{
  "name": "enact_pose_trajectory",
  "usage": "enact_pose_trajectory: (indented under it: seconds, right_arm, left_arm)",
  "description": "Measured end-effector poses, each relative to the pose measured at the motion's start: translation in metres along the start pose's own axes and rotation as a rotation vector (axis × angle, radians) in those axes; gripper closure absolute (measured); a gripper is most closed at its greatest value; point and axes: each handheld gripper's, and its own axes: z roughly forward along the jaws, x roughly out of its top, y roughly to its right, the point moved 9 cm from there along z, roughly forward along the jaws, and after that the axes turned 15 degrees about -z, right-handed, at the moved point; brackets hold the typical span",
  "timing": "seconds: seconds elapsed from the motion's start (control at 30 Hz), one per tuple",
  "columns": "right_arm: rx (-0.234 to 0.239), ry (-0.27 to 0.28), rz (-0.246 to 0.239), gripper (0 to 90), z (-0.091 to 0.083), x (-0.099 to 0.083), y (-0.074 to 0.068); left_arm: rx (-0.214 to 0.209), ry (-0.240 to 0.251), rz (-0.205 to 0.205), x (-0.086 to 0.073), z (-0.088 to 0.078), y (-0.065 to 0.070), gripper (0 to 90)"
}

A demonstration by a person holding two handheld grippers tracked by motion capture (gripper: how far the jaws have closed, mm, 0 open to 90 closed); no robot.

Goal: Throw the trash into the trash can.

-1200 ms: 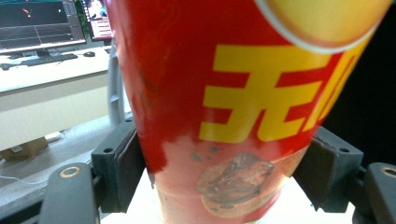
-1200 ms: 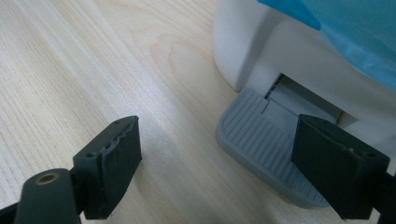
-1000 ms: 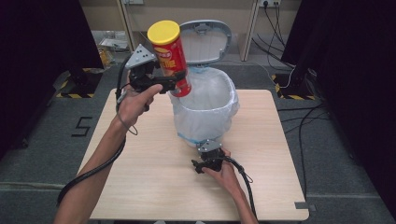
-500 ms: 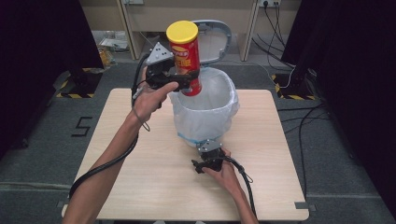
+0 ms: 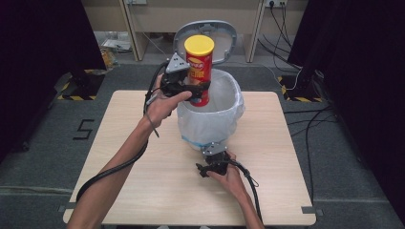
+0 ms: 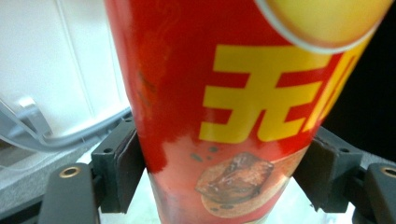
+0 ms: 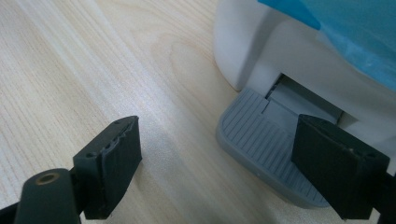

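A tall red chip can (image 5: 199, 71) with a yellow lid is held upright in my left gripper (image 5: 191, 88), which is shut on its lower half. The can hangs over the mouth of a white pedal bin (image 5: 210, 124) lined with a pale bag, its base just inside the rim. In the left gripper view the can (image 6: 224, 93) fills the space between both pads (image 6: 123, 163). My right gripper (image 5: 212, 160) rests low at the bin's front foot. Its jaws stand apart around nothing, the right jaw over the grey ribbed pedal (image 7: 261, 140).
The bin's grey lid (image 5: 227, 38) stands raised behind the can. The bin sits mid-table on a light wooden table (image 5: 143, 181). Cables trail from both grippers across the tabletop and off its front edge. Dark curtains flank the table.
My left hand has carried the can to the right and down, from beside the bin's left rim to over its opening. The right hand has stayed at the pedal.
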Motion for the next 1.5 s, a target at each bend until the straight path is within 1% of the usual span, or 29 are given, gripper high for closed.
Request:
enact_pose_trajectory:
  seconds: [0.1, 0.2, 0.23, 0.27, 0.37, 0.43, 0.5, 0.53, 0.57, 0.6, 0.67, 0.7, 0.8, 0.83, 0.87, 0.9, 0.93, 0.97, 1.0, 1.03, 1.07, 1.13, 1.2, 1.27, 1.33, 1.43, 1.5]
  right_arm:
    - [-0.001, 0.0, -0.002, 16.0, 0.0, 0.0, 0.0]
    - [-0.001, 0.0, -0.005, 16.1, 0.0, 0.0, 0.0]
    - [0.0, 0.001, -0.002, 16.1, 0.0, 0.0, 0.0]
    - [-0.002, 0.001, -0.003, 16.0, 0.0, 0.0, 0.0]
    - [-0.005, -0.001, -0.009, 16.0, 0.0, 0.0, 0.0]
    - [0.004, 0.002, 0.003, 16.1, 0.0, 0.0, 0.0]
    - [-0.006, -0.002, -0.009, 16.0, 0.0, 0.0, 0.0]
    - [-0.007, -0.002, -0.009, 16.0, 0.0, 0.0, 0.0]
    - [-0.005, 0.0, -0.01, 16.1, 0.0, 0.0, 0.0]
    - [0.003, 0.002, -0.001, 16.1, 0.0, 0.0, 0.0]
    - [-0.001, 0.001, -0.002, 16.1, 0.0, 0.0, 0.0]
    - [-0.005, -0.001, -0.009, 16.1, 0.0, 0.0, 0.0]
    - [0.001, 0.004, -0.001, 16.1, 0.0, 0.0, 0.0]
    - [0.002, 0.003, 0.001, 16.1, 0.0, 0.0, 0.0]
    - [-0.003, 0.001, -0.006, 16.1, 0.0, 0.0, 0.0]
    - [-0.003, 0.001, -0.009, 16.1, 0.0, 0.0, 0.0]
    - [-0.001, 0.001, -0.007, 16.1, 0.0, 0.0, 0.0]
    - [0.001, 0.003, 0.0, 16.2, 0.0, 0.0, 0.001]
    - [0.0, 0.004, 0.0, 16.2, 0.0, 0.0, 0.001]
    - [0.001, 0.001, 0.001, 16.1, 0.0, 0.0, 0.0]
    - [-0.005, -0.001, -0.01, 16.1, 0.0, 0.0, 0.0]
    - [-0.004, 0.0, -0.006, 16.2, 0.0, 0.0, 0.0]
    - [0.001, 0.001, 0.001, 16.2, 0.0, 0.0, 0.0]
    - [-0.005, 0.0, -0.008, 16.2, 0.0, 0.0, 0.0]
    - [0.001, 0.002, 0.001, 16.2, 0.0, 0.0, 0.0]
    - [0.0, 0.001, -0.002, 16.2, 0.0, 0.0, 0.0]
    - [0.001, 0.0, 0.005, 16.2, 0.0, 0.0, 0.0]
  left_arm:
    - [0.006, -0.015, -0.004, -0.004, 0.004, -0.003, 24.0]
    - [0.022, -0.044, 0.017, -0.01, 0.009, -0.006, 24.0]
    - [0.025, -0.052, 0.014, -0.011, 0.01, -0.007, 24.0]
    - [0.024, -0.063, 0.009, -0.013, 0.012, -0.008, 24.0]
    - [0.023, -0.089, 0.018, -0.018, 0.014, -0.01, 23.9]
    - [0.022, -0.108, 0.005, -0.022, 0.016, -0.012, 23.9]
    - [0.021, -0.126, 0.008, -0.025, 0.017, -0.012, 23.9]
    - [0.022, -0.135, 0.017, -0.027, 0.017, -0.013, 23.8]
    - [0.025, -0.142, 0.017, -0.028, 0.018, -0.014, 23.8]
    - [0.025, -0.147, 0.008, -0.03, 0.019, -0.014, 23.7]
    - [0.023, -0.171, 0.015, -0.034, 0.02, -0.015, 23.3]
    - [0.021, -0.172, 0.023, -0.034, 0.02, -0.015, 22.7]
    - [-0.001, -0.157, 0.008, -0.033, 0.017, -0.013, 22.2]
    - [-0.005, -0.153, 0.012, -0.031, 0.016, -0.013, 21.7]
    - [0.016, -0.184, 0.044, -0.033, 0.016, -0.015, 20.4]
    - [0.026, -0.166, 0.066, -0.033, 0.015, -0.015, 15.7]
    - [0.025, -0.15, 0.05, -0.032, 0.014, -0.015, 19.0]
    - [0.018, -0.148, 0.039, -0.031, 0.013, -0.014, 19.5]
    - [0.015, -0.146, 0.04, -0.031, 0.012, -0.014, 18.8]
    - [0.023, -0.14, 0.045, -0.029, 0.012, -0.015, 18.9]
    - [0.03, -0.129, 0.044, -0.027, 0.01, -0.015, 18.7]
    - [0.025, -0.119, 0.035, -0.024, 0.007, -0.015, 18.8]
    - [0.025, -0.115, 0.049, -0.022, 0.003, -0.013, 18.9]
    - [0.023, -0.107, 0.05, -0.02, -0.001, -0.012, 19.0]
    - [0.013, -0.107, 0.043, -0.02, -0.004, -0.01, 19.1]
    - [0.005, -0.104, 0.049, -0.021, -0.01, -0.008, 19.2]
    - [-0.015, -0.092, 0.024, -0.021, -0.015, -0.005, 19.1]
